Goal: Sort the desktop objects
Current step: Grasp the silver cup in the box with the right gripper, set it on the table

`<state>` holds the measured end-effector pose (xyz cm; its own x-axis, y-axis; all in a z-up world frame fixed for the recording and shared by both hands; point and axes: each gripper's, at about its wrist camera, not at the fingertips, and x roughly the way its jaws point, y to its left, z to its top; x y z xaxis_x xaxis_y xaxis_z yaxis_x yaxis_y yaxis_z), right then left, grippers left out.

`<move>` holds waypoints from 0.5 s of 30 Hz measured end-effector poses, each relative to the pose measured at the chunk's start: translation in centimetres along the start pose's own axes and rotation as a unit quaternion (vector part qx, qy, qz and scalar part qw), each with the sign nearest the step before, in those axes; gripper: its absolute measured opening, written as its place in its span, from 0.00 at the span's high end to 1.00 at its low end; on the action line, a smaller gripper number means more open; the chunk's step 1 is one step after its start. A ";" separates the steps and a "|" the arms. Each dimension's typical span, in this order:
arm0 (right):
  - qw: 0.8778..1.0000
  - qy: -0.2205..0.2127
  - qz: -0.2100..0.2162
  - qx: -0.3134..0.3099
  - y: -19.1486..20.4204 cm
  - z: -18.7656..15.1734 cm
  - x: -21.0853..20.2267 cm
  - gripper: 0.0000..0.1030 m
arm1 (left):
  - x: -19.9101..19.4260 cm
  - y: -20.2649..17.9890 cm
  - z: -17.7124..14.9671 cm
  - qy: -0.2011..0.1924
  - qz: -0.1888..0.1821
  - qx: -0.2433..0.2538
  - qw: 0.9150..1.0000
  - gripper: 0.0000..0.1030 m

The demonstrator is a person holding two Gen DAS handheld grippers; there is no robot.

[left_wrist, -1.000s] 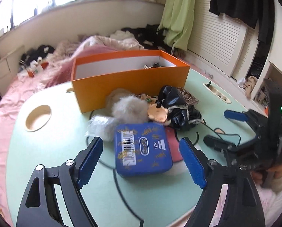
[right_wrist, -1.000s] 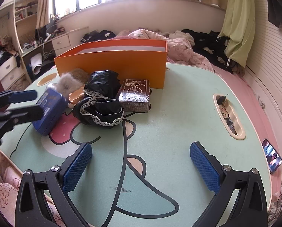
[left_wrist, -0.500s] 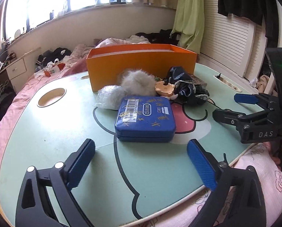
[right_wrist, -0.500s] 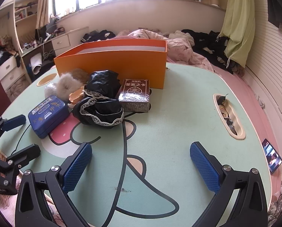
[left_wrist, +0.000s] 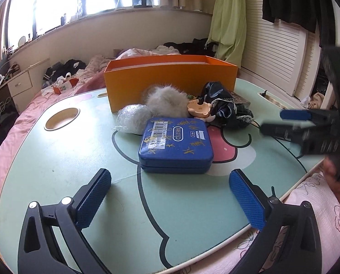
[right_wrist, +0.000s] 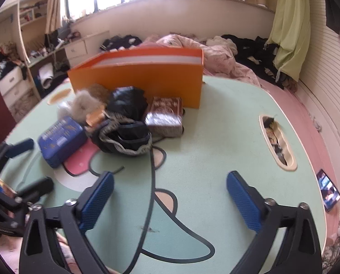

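A blue tin (left_wrist: 176,143) lies flat on the green table (left_wrist: 56,171), just ahead of my open, empty left gripper (left_wrist: 170,196). Behind it sit a grey fur ball (left_wrist: 165,100), a clear plastic bundle (left_wrist: 132,118), a tan doll part (left_wrist: 198,110), black lace cloth (left_wrist: 227,111) and an orange box (left_wrist: 170,80). My right gripper (right_wrist: 168,202) is open and empty above the table, short of the black cloth (right_wrist: 124,134). The blue tin (right_wrist: 60,140), a brown patterned box (right_wrist: 166,116) and the orange box (right_wrist: 142,77) show in the right wrist view.
A round cup hole (left_wrist: 61,118) is at the table's left. An oval slot (right_wrist: 277,141) holding small items is at its right. A phone (right_wrist: 328,190) lies past the right edge. Bedding surrounds the table.
The blue tin has gone from my left gripper's jaws to the table. The left gripper has pulled back and lower, open. The right gripper has moved forward a little.
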<state>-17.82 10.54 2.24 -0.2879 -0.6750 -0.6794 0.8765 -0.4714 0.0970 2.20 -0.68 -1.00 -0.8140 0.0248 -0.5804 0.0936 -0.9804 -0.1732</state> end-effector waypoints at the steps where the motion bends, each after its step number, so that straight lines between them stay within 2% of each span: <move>1: 1.000 -0.008 0.010 0.007 -0.2 1.1 -0.6 0.16 | 0.0 0.0 0.0 0.000 0.000 0.000 1.000 0.00; 3: 0.999 -0.036 0.021 0.017 -0.7 4.4 -1.7 0.23 | 0.0 -0.1 0.0 -0.001 0.000 0.000 1.000 0.00; 4: 0.999 -0.043 0.028 0.014 -0.8 6.4 -1.8 0.30 | 0.0 0.0 -0.1 -0.001 0.001 0.000 1.000 0.00; 6: 0.999 -0.033 0.043 0.001 -0.5 10.5 -0.7 0.52 | 0.0 0.0 -0.1 -0.001 0.001 -0.001 1.000 0.00; 7: 0.999 -0.014 0.042 -0.003 -0.3 12.8 0.8 0.71 | -0.1 0.0 -0.1 -0.002 0.001 -0.001 1.000 0.00; 8: 0.999 0.006 0.042 -0.004 -0.2 14.3 2.2 0.81 | 0.0 0.0 -0.1 -0.002 0.001 -0.001 1.000 0.00; 11: 0.996 0.085 0.032 -0.020 0.3 18.5 7.8 0.83 | -0.1 0.0 -0.1 -0.003 0.001 -0.001 1.000 0.00; 14: 0.988 0.140 -0.028 -0.051 1.0 20.5 12.9 0.82 | -0.1 -0.1 -0.1 -0.005 0.001 -0.002 1.000 0.00; 15: 0.985 0.158 -0.036 -0.054 1.0 20.6 14.3 0.82 | -0.1 -0.1 -0.2 -0.006 0.001 -0.002 1.000 0.00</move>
<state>-28.98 -11.34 7.59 -0.2321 -0.4231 -0.8758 0.8990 -0.4370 -0.0271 2.40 -0.59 -1.06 -0.8203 0.0198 -0.5715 0.0986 -0.9795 -0.1755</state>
